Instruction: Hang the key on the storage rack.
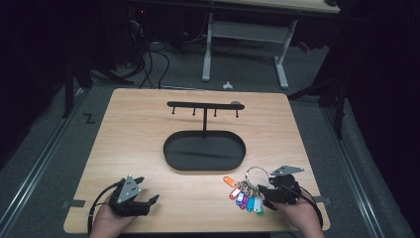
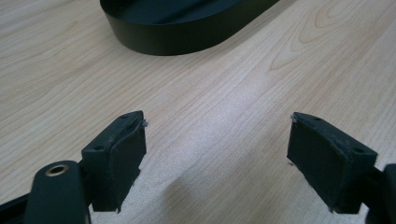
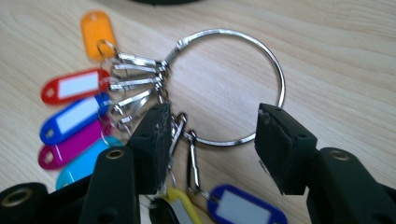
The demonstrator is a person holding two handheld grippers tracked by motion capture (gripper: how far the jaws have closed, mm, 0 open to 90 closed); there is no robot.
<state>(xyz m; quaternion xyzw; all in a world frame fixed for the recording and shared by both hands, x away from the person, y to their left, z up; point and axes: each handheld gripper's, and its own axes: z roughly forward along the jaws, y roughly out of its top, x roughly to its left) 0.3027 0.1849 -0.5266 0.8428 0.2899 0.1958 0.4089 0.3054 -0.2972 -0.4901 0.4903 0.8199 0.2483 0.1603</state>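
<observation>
Getting set to grab the key ring (image 3: 227, 86). Right gripper (image 3: 211, 140) low over it, jaws spread wide and not squeezing anything yet. Near side of the ring sitting right between the two pads (image 3: 156, 135), flat on the table (image 1: 148, 148). Next: push down a little, then pinch the thin wire so it does not slip out. Colored tags (image 3: 77, 112) fanned out beside the ring, on the side toward the other hand. Left gripper (image 2: 217, 158) resting on bare wood, jaws wide apart too, holding nothing. Farther off, in the middle of the table, a black tray (image 1: 204, 151) with a hook stand (image 1: 204, 105) rising from it. Probably the place to hang the ring.
</observation>
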